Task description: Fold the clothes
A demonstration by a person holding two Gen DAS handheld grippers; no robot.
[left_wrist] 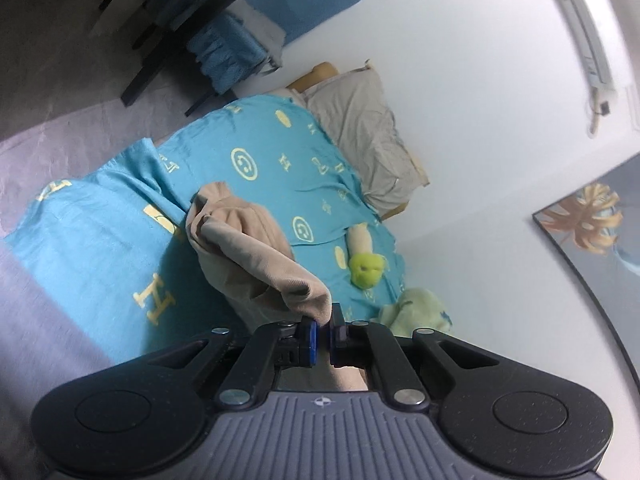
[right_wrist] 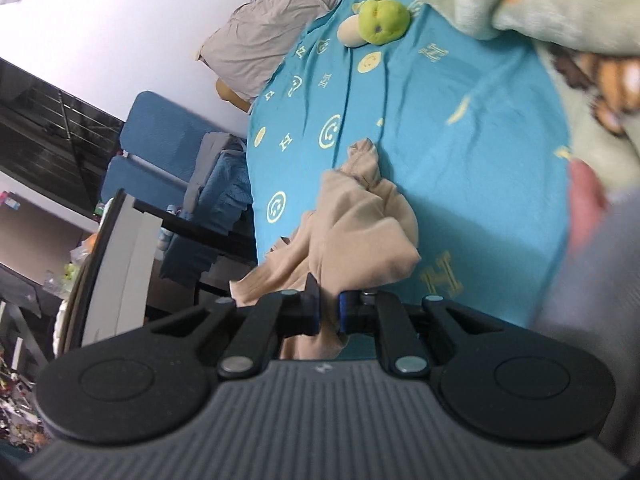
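Observation:
A beige garment hangs crumpled over the turquoise bed sheet. My left gripper is shut on one edge of it, and the cloth stretches away from the pads toward the bed. In the right wrist view the same beige garment droops in folds above the sheet. My right gripper is shut on another edge, with fabric pinched between its pads and hanging below them. Both views are tilted.
A green plush toy and a grey pillow lie near the bed's head. A pale green blanket is bunched at the bed's side. A blue chair and dark table legs stand beside the bed.

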